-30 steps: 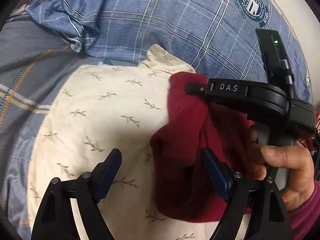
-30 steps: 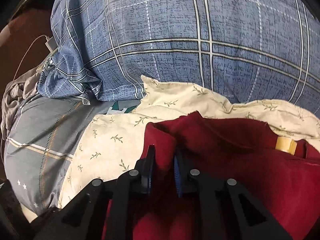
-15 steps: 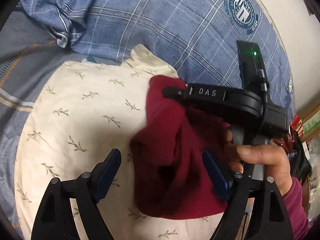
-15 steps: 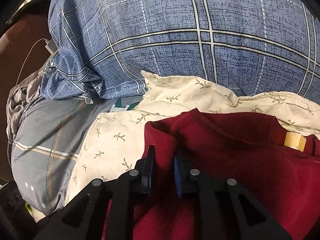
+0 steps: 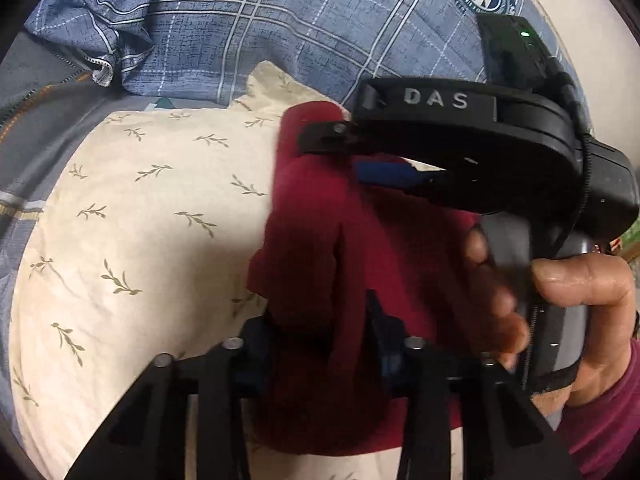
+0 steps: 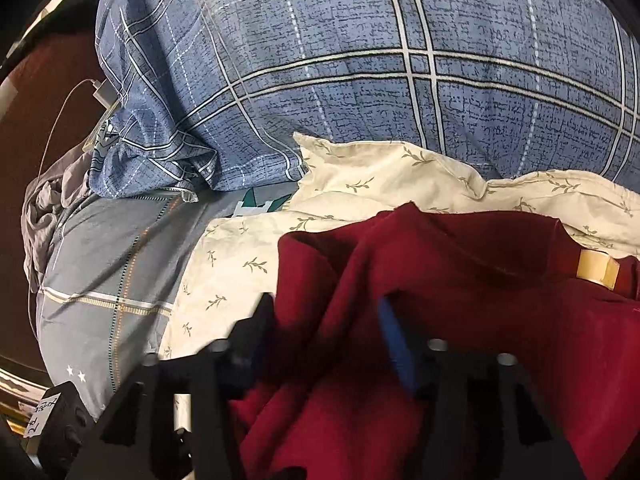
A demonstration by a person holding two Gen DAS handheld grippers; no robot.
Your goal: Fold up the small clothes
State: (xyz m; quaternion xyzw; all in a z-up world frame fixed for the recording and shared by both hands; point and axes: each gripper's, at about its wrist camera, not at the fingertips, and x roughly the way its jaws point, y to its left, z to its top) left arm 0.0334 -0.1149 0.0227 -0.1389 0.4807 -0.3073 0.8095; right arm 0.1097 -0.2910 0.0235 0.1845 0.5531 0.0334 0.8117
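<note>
A dark red garment (image 5: 320,248) lies bunched on a cream leaf-print pillow (image 5: 152,216). My left gripper (image 5: 320,332) is shut on a fold of the red garment near its lower edge. My right gripper (image 5: 340,152) shows in the left wrist view, held by a hand, with the garment's top corner between its parted fingers. In the right wrist view my right gripper (image 6: 328,320) is open, and the red garment (image 6: 460,280) lies loose between the fingers. A cream label (image 6: 596,272) shows on the garment at the right.
A blue checked duvet (image 6: 360,60) is heaped behind the pillow (image 6: 248,264). A grey checked sheet (image 6: 108,264) covers the bed to the left. A white charger and cable (image 6: 100,96) lie at the far left by the brown headboard.
My left gripper has shut on the red garment. My right gripper has opened and let go of the garment's corner. The left wrist view has moved closer to the right gripper.
</note>
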